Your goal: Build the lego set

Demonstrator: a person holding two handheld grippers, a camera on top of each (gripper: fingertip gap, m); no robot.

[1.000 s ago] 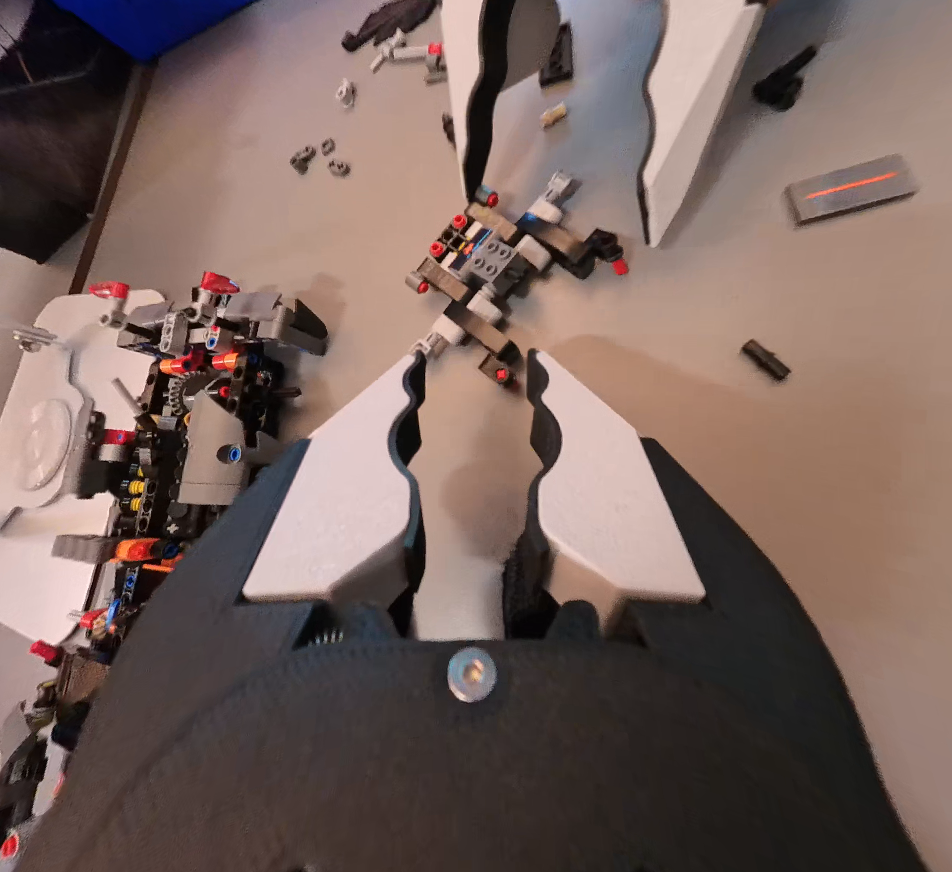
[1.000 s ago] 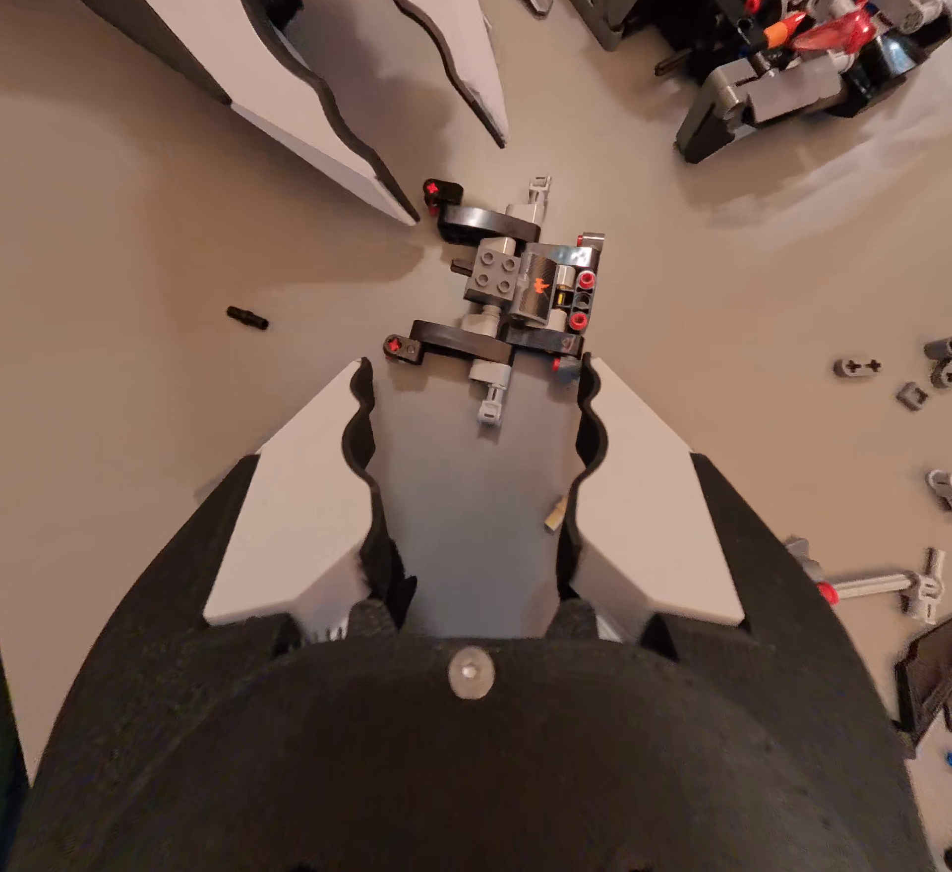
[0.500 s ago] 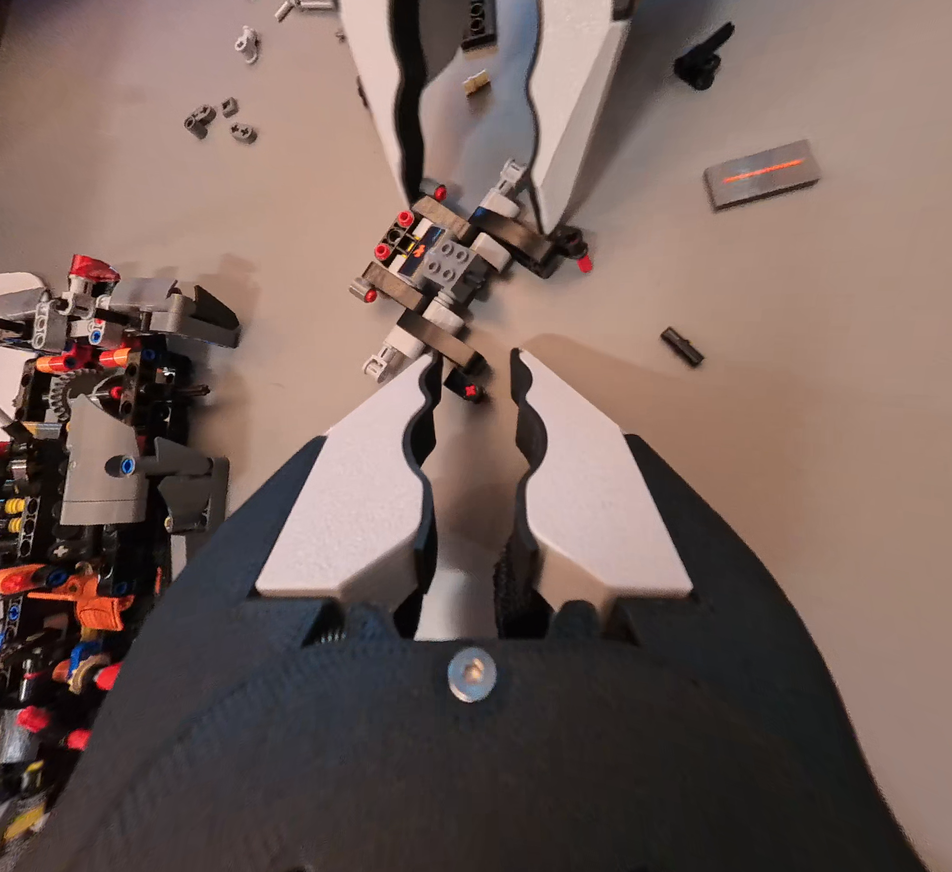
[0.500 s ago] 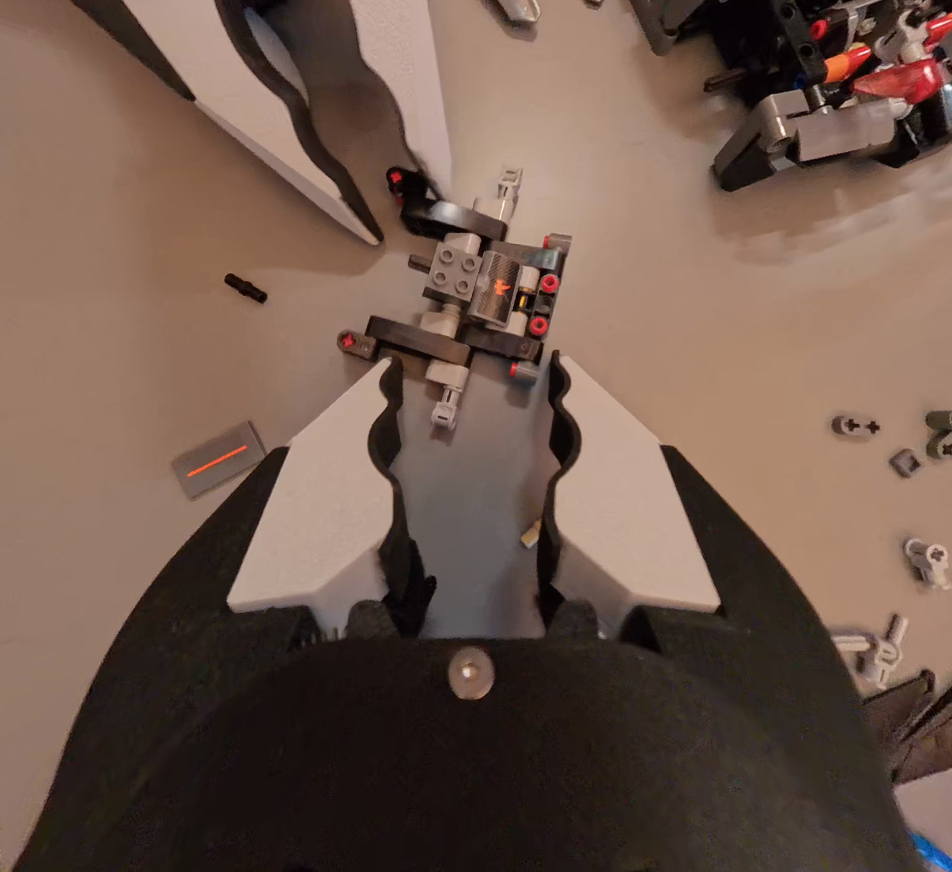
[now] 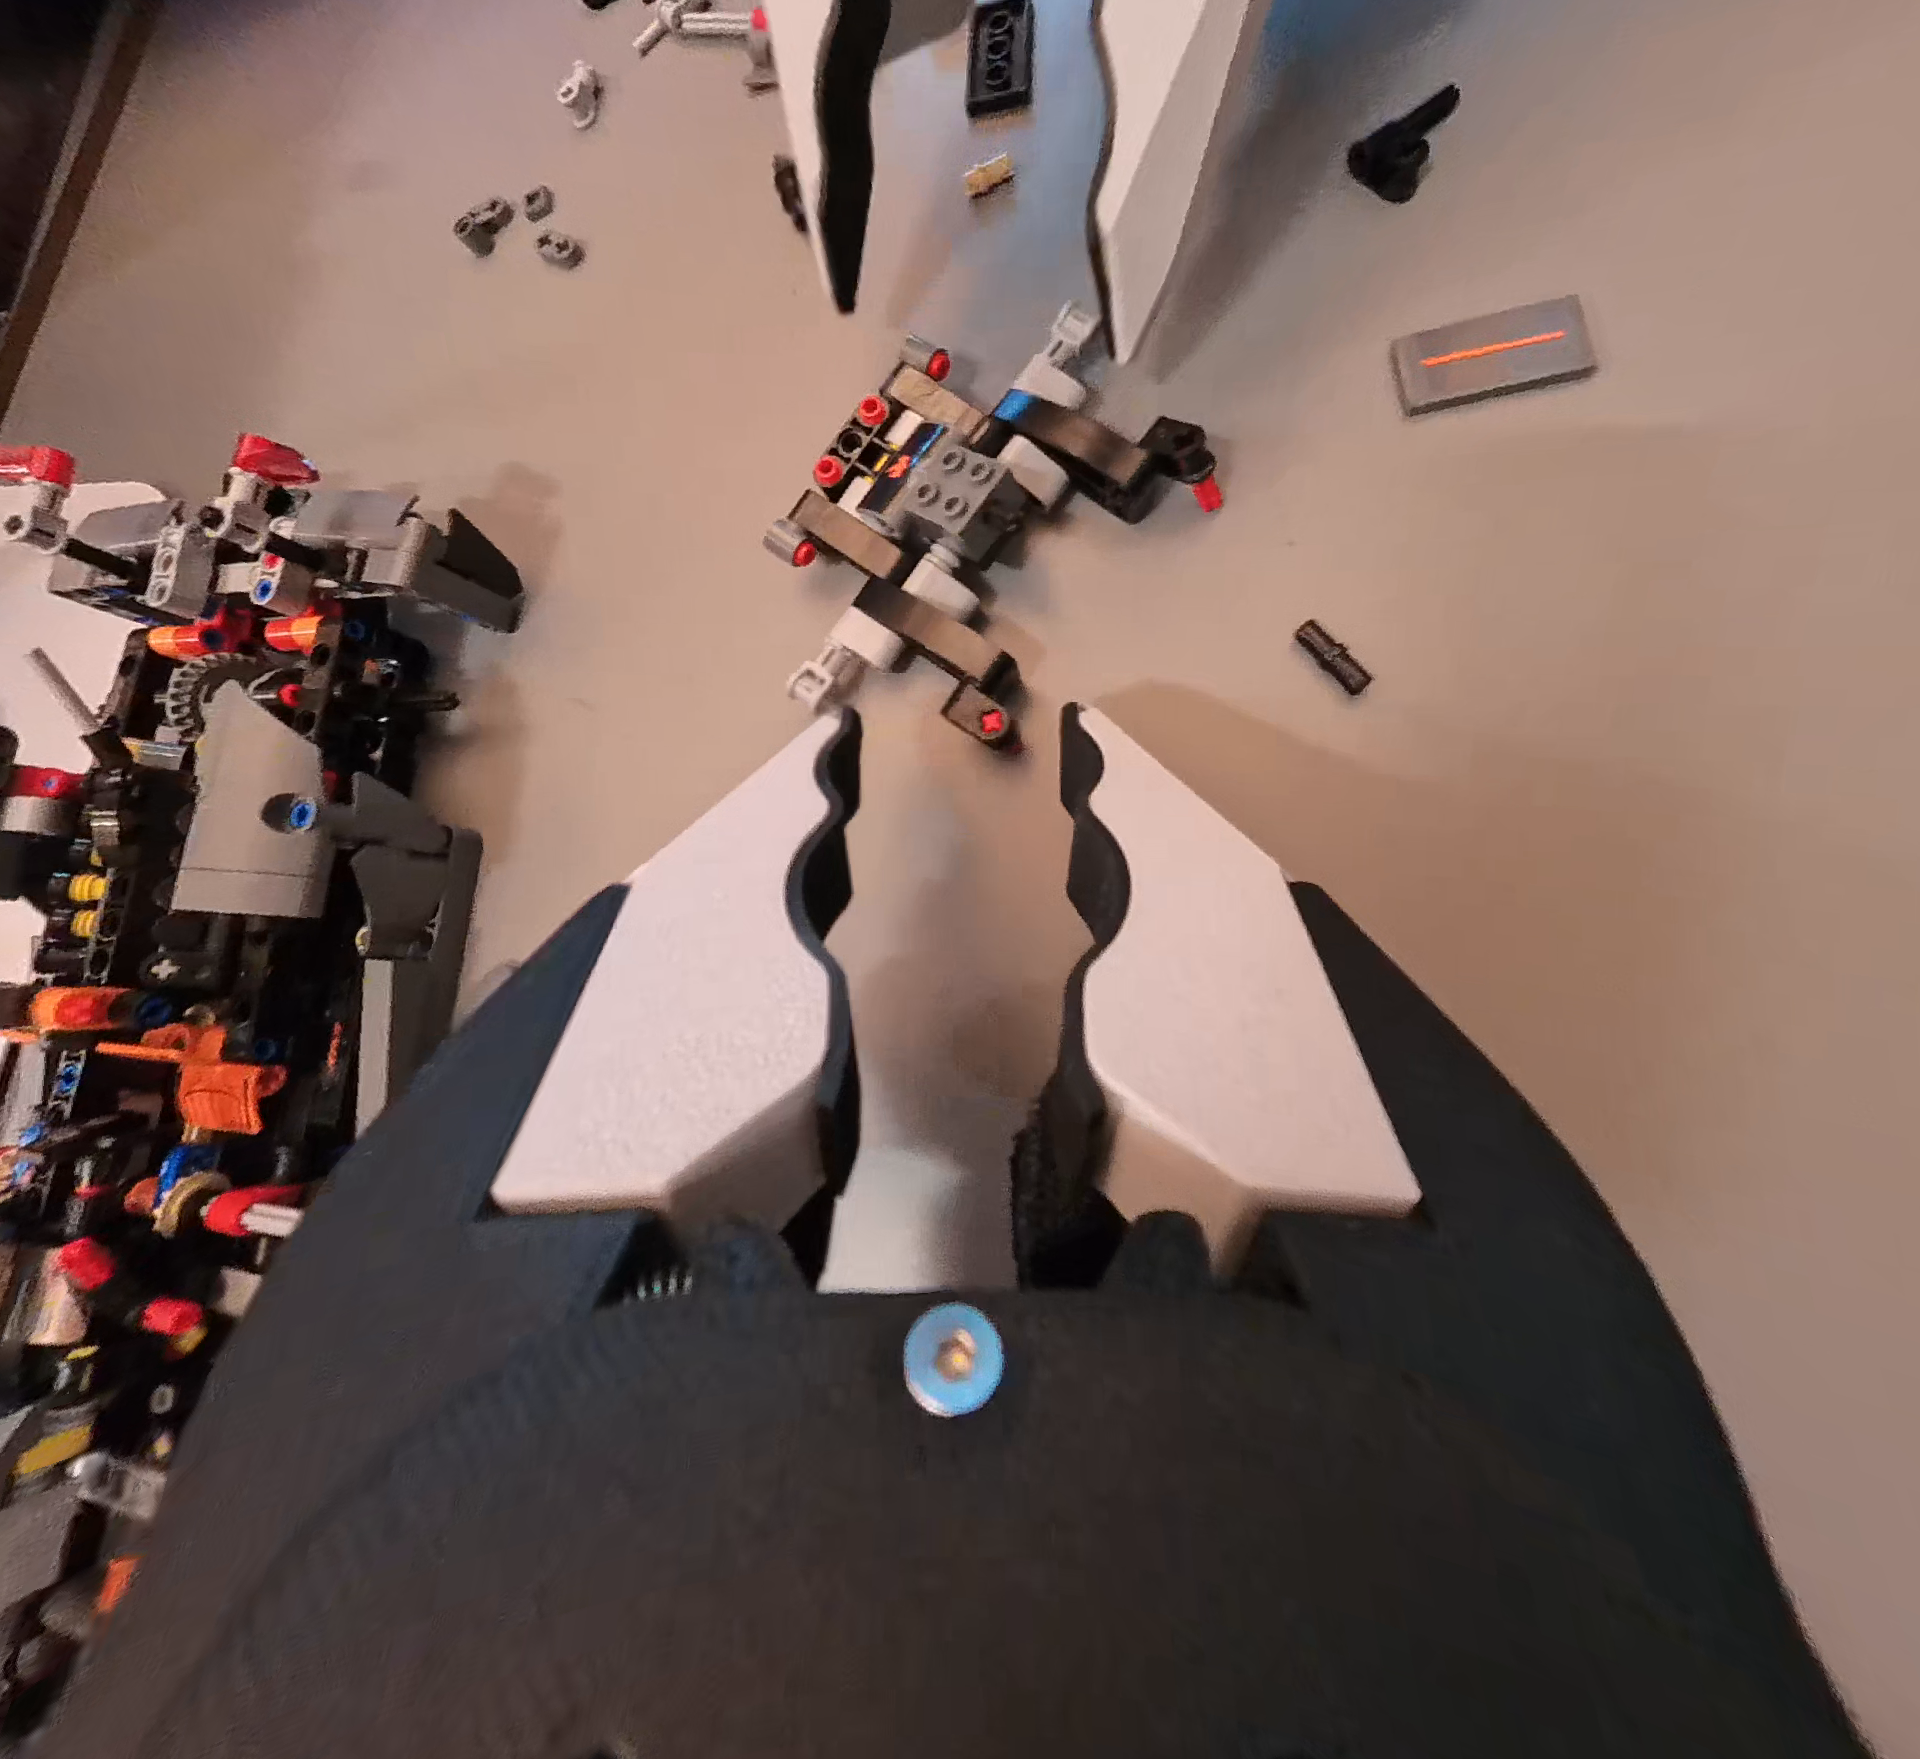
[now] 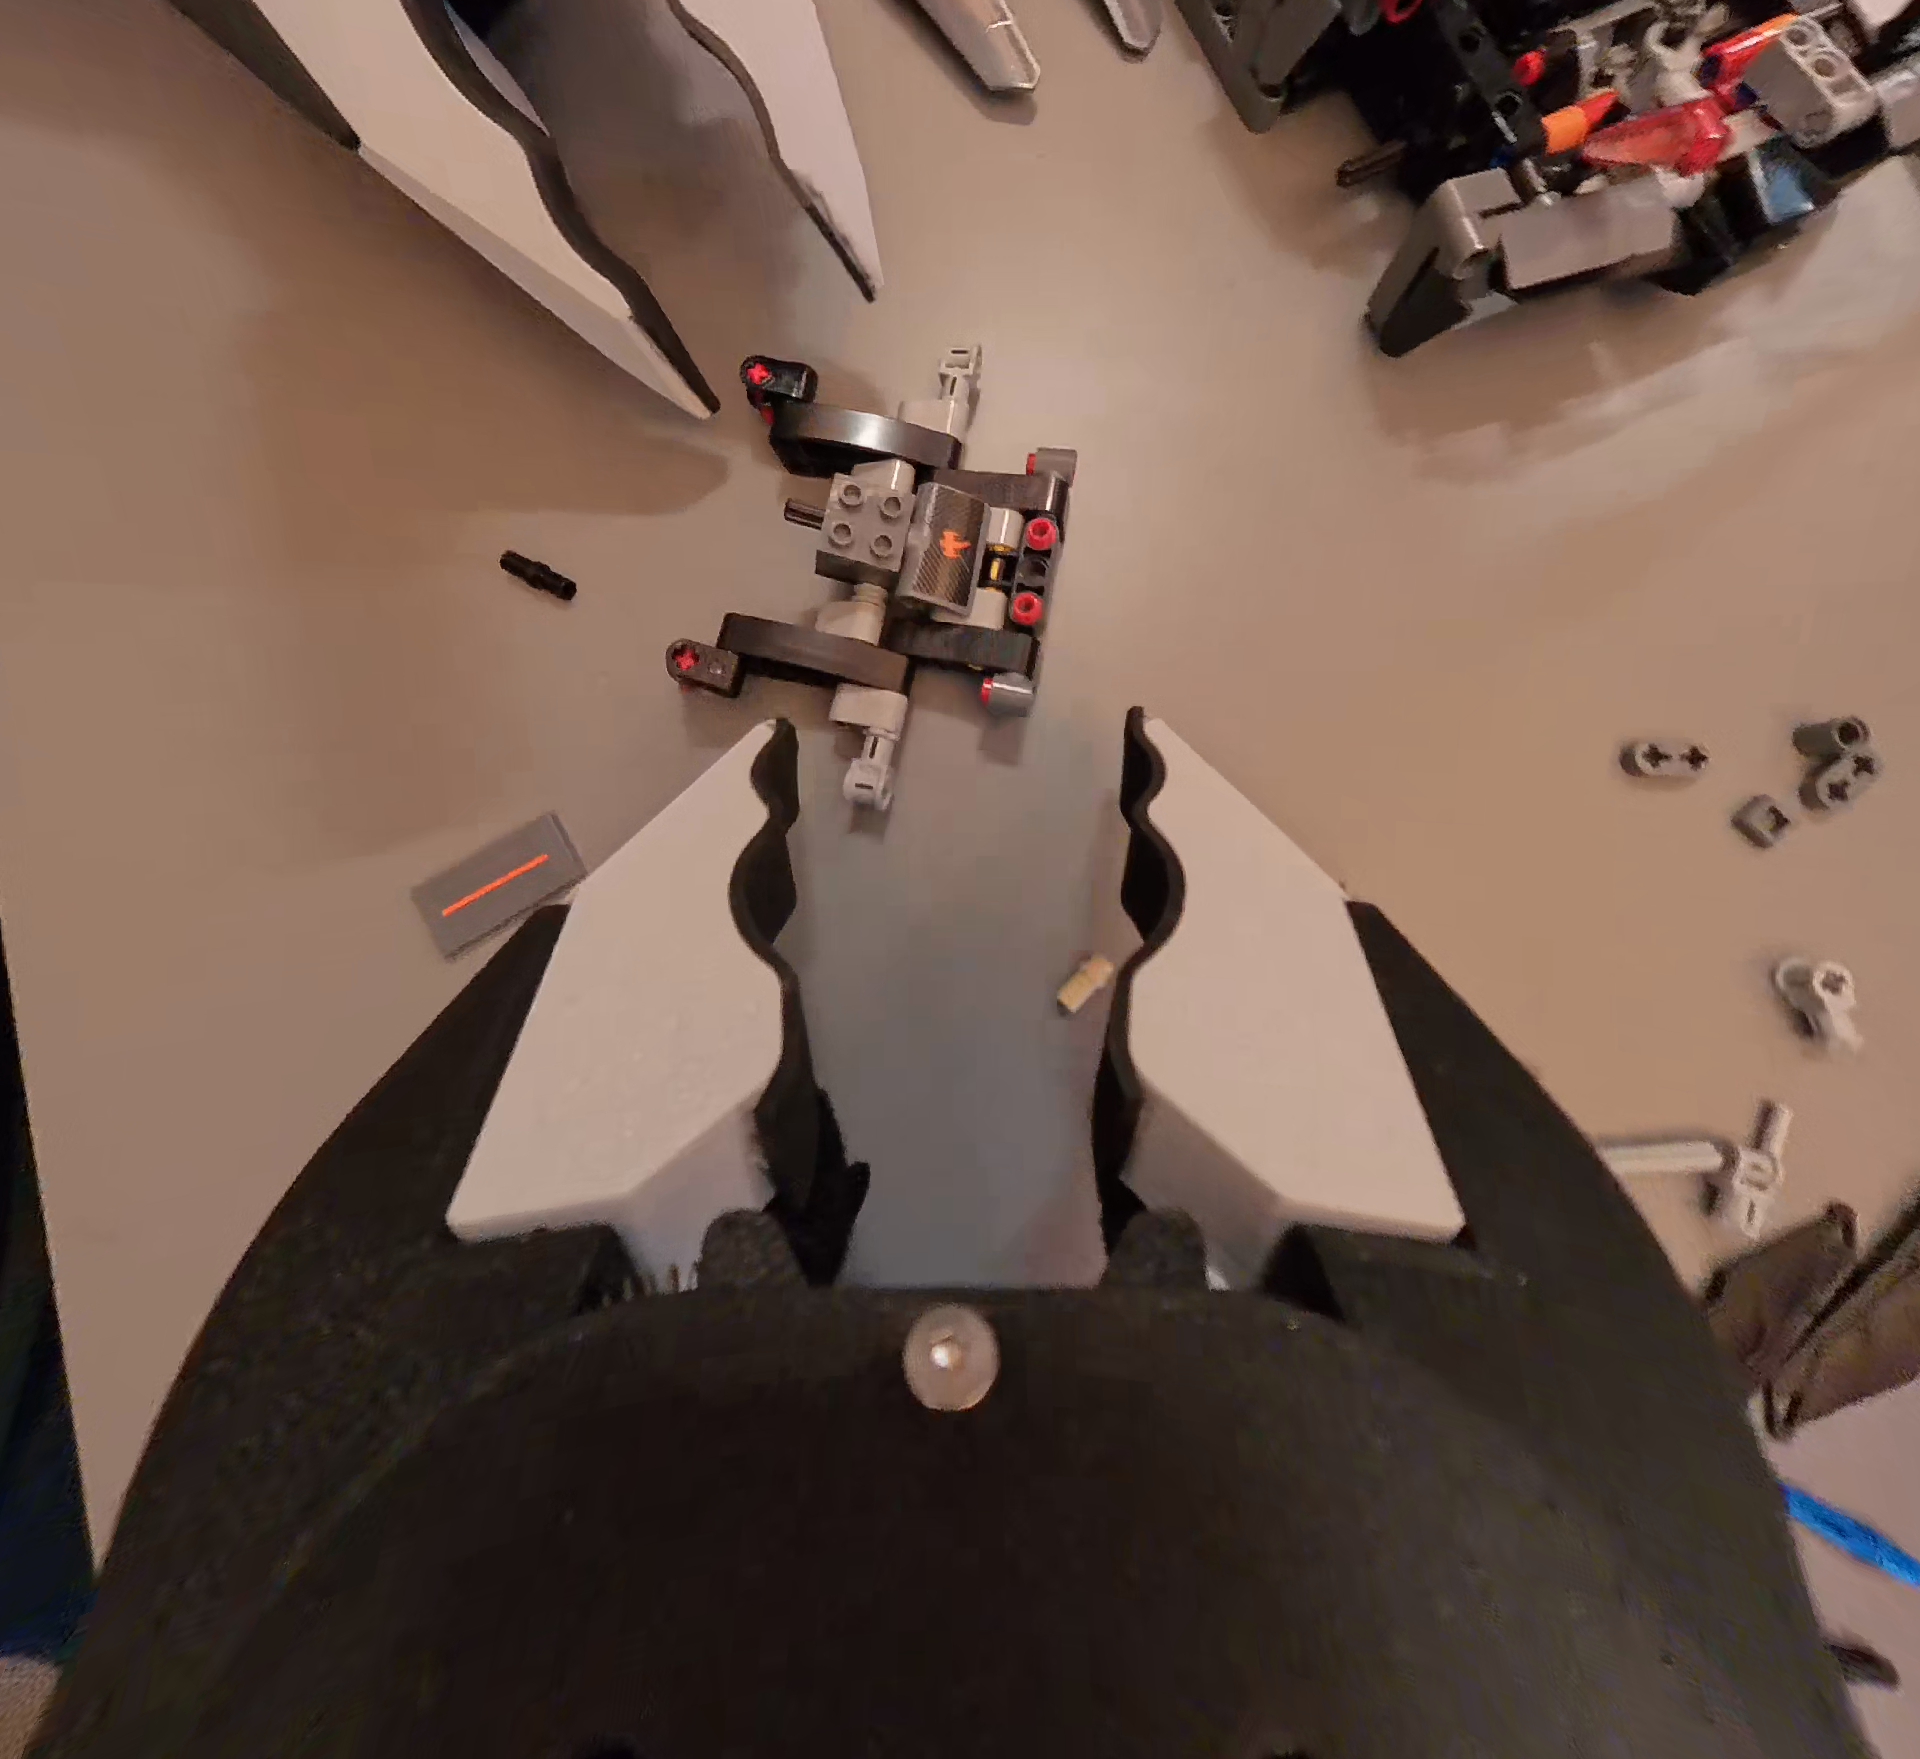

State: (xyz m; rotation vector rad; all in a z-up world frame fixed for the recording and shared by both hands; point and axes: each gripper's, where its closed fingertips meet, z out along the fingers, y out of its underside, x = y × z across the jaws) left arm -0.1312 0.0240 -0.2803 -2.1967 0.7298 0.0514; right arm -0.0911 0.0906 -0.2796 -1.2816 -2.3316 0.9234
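Note:
A small black-and-grey lego sub-assembly with red pins lies flat on the beige table between my two grippers; it also shows in the right wrist view. My left gripper is open and empty, its tips just short of the sub-assembly's near arm. My right gripper is open and empty, its tips just short of the opposite side. Each gripper shows in the other's view, the right one and the left one. Neither touches the sub-assembly.
The large part-built model stands to my left, also seen in the right wrist view. Loose parts lie around: a grey tile with an orange line, a black pin, a tan pin, a black plate, small grey connectors. Across from one pair of fingers to the other is roughly 9 cm. The black pin is about 5 cm from my left fingertips. It turns up in the right wrist view as well.
Half a second ago both grippers were narrower and close against the sub-assembly's ends. Both have since drawn back a little and opened wider. The sub-assembly still lies on the table.

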